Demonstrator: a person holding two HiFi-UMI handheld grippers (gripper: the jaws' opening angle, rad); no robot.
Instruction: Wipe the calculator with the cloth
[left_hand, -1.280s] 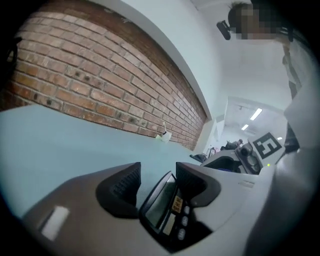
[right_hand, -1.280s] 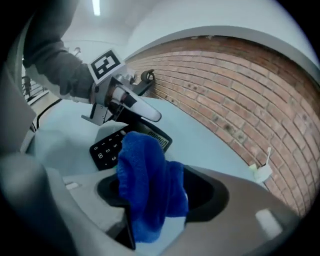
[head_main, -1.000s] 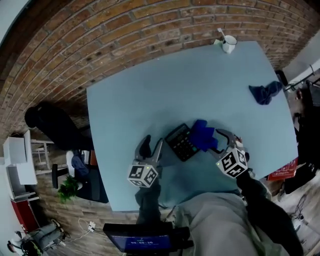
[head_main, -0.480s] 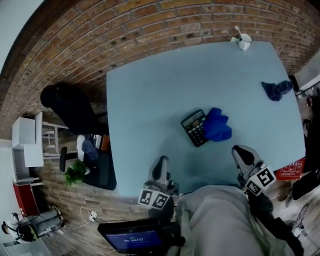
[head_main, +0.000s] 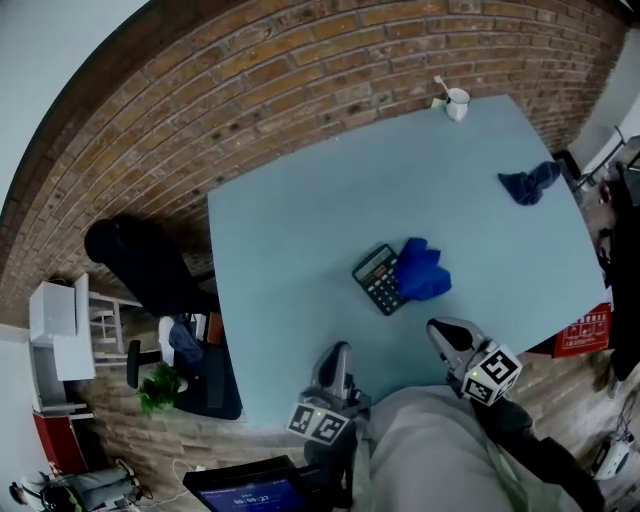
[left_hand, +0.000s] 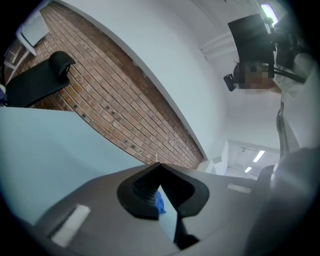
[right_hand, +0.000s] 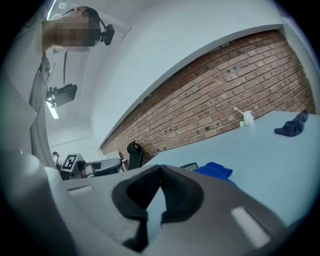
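The black calculator (head_main: 379, 279) lies on the pale blue table (head_main: 300, 220), with a bright blue cloth (head_main: 421, 270) bunched against its right side. My left gripper (head_main: 340, 352) hovers at the table's near edge, shut and empty, well short of the calculator. My right gripper (head_main: 447, 333) is near the front edge too, below the cloth; its jaws have just been closing and meet with nothing between them. In the right gripper view the calculator (right_hand: 189, 166) and cloth (right_hand: 215, 170) lie just beyond the shut jaws. A sliver of the cloth (left_hand: 159, 202) shows in the left gripper view.
A dark blue rag (head_main: 529, 184) lies near the table's right edge. A white mug (head_main: 457, 102) with a stick in it stands at the far corner. A brick wall (head_main: 300, 60) runs behind the table. A black chair (head_main: 140, 265) stands at the left.
Both grippers have drawn back from the calculator and cloth toward the table's near edge. Their jaws, open a second ago, are now shut. The cloth stays beside the calculator.
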